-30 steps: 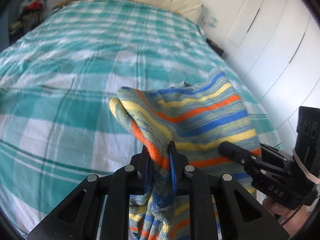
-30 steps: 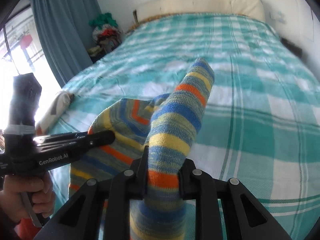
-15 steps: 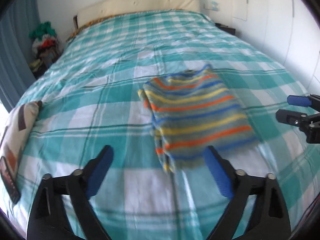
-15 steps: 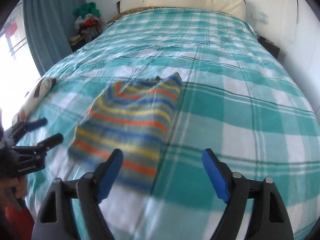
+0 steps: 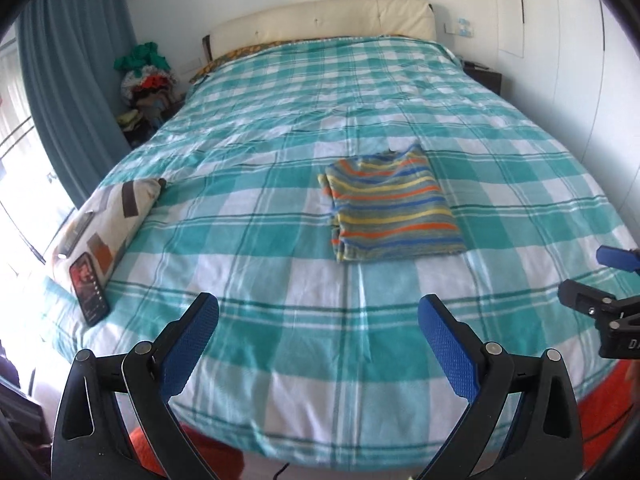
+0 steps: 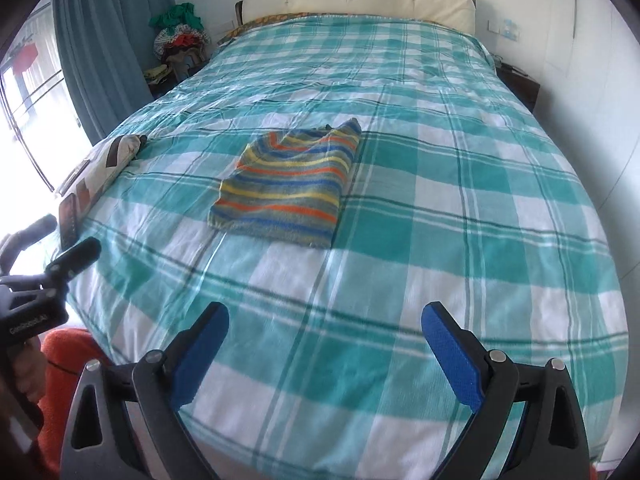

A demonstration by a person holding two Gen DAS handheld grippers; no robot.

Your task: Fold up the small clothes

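Note:
A striped knit garment in blue, yellow, orange and grey lies folded flat in a rectangle on the teal checked bedspread; it also shows in the right wrist view. My left gripper is open and empty, held back over the bed's near edge, well short of the garment. My right gripper is open and empty too, likewise back from the garment. The right gripper shows at the right edge of the left wrist view, and the left gripper shows at the left edge of the right wrist view.
A patterned pillow with a phone leaning on it lies at the bed's left edge. A cream headboard is at the far end. A clothes pile, a blue curtain and white wardrobe doors flank the bed.
Both grippers let go of the striped garment, opened and pulled back toward the bed's near edge. The garment dropped from a raised fold to lying flat, folded.

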